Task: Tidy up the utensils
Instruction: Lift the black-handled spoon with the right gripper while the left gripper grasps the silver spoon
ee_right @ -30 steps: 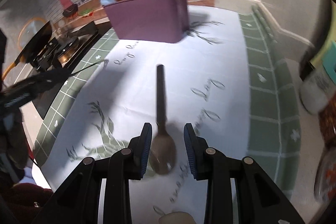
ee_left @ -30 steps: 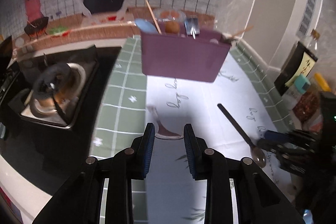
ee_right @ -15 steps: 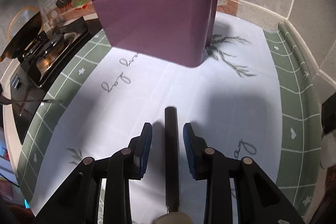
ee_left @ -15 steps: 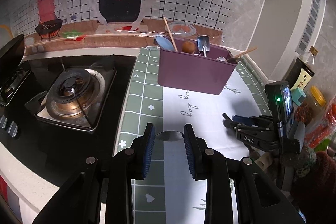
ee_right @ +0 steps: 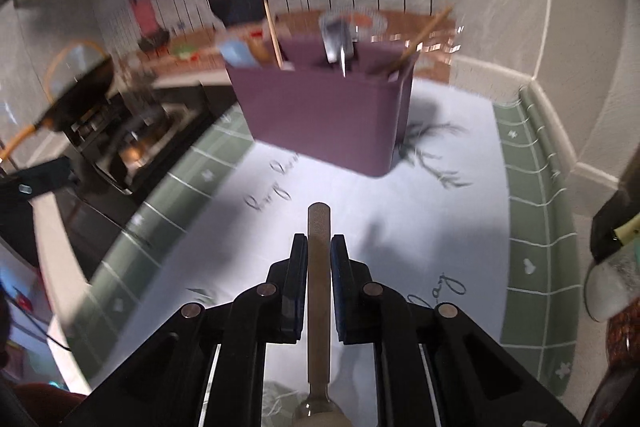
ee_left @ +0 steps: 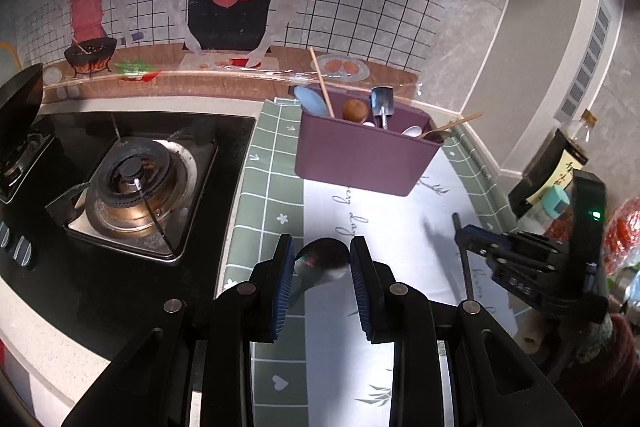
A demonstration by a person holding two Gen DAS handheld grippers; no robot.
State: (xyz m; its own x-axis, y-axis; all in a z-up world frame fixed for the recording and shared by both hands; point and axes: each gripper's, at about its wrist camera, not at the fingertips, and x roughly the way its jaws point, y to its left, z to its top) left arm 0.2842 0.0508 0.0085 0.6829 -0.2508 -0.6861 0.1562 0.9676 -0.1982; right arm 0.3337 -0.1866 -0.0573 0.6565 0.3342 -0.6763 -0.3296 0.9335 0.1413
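tabletop [ee_left: 400,223]: white cloth, purple caddy [ee_right: 320,115] at the back for utensils.
right fingers [ee_right: 319,247]: just closing, clamped on spoon handle [ee_right: 319,267], aimed at caddy.
left fingers [ee_left: 322,259]: part-open around steel spoon [ee_left: 320,261]; grip unclear.

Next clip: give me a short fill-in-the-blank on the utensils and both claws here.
The right claw is shut on a spoon's ____.
The left claw holds a spoon by its ____.
The utensil holder ahead is coloured ____.
Left of the mat sits a gas ____.

Missing: handle; bowl; purple; burner
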